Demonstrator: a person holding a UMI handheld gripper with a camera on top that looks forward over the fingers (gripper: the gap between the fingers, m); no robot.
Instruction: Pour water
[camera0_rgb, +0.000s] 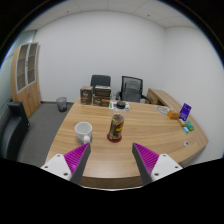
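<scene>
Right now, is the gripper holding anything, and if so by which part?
Nothing is held. The gripper is open, with the bottle and mug standing on the table beyond its fingers.

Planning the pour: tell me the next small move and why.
Probably move the gripper forward toward the bottle. Its fingers are open and hold nothing, and the bottle stands upright on the table just beyond them, with the white cup beside it, so nothing can be poured until the bottle is grasped.
</scene>
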